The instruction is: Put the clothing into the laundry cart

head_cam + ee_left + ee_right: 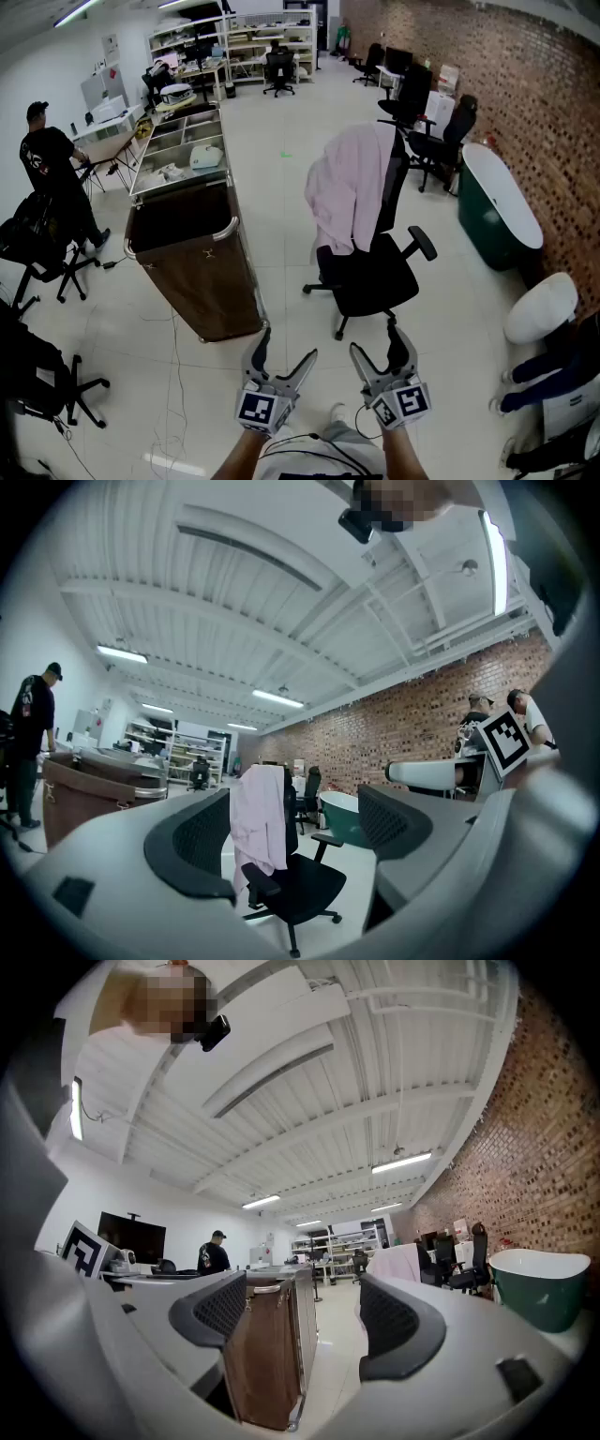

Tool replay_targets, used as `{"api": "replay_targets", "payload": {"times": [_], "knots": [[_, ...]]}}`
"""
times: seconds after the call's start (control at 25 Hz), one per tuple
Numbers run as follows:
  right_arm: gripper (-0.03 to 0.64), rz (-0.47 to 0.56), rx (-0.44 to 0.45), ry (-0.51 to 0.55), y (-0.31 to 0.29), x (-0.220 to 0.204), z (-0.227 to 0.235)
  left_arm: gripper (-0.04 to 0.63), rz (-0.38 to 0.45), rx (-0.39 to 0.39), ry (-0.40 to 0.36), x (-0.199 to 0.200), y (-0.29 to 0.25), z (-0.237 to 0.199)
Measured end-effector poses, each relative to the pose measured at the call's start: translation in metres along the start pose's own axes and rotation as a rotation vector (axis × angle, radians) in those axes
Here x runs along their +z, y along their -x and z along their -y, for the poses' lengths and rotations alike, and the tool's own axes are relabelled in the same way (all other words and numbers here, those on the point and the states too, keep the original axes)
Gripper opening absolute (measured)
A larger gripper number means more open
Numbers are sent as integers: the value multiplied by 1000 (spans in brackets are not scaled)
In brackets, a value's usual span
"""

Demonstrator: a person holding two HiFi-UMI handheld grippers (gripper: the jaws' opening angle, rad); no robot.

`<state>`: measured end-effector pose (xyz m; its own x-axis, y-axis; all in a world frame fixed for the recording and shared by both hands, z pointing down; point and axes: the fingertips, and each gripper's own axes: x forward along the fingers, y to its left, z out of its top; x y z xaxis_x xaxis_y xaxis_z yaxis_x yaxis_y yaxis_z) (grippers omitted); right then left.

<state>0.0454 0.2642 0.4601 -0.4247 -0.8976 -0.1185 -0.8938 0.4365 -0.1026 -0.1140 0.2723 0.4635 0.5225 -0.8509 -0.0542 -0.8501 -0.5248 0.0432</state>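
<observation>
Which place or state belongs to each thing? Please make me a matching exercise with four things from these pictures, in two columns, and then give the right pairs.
Things:
1. pink garment
2. laundry cart
3. green bathtub
4. left tongs

Place or state:
a. beside the brick wall
b. open, with nothing between them
c. draped over the back of the black chair
d. brown, standing to the left of the chair in the head view

Right pairs: 1-c, 2-d, 3-a, 4-b.
</observation>
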Motion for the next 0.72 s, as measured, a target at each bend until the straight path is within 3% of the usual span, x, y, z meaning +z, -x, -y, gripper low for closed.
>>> {"api": "replay_targets", "payload": {"times": [0.12, 0.24, 0.4, 0.72], "knots": [[396, 9, 12, 0, 3, 10, 37, 407, 6, 4, -49, -7, -26, 17], [396, 38, 10, -19, 4, 24, 78, 407, 22, 35, -20, 6, -58, 37], [396, 66, 14, -36, 7, 34, 129, 407, 29, 53, -55, 9, -96, 62], [396, 51, 45, -86, 3, 18, 170, 407, 16, 86, -86, 20, -134, 95]]}}
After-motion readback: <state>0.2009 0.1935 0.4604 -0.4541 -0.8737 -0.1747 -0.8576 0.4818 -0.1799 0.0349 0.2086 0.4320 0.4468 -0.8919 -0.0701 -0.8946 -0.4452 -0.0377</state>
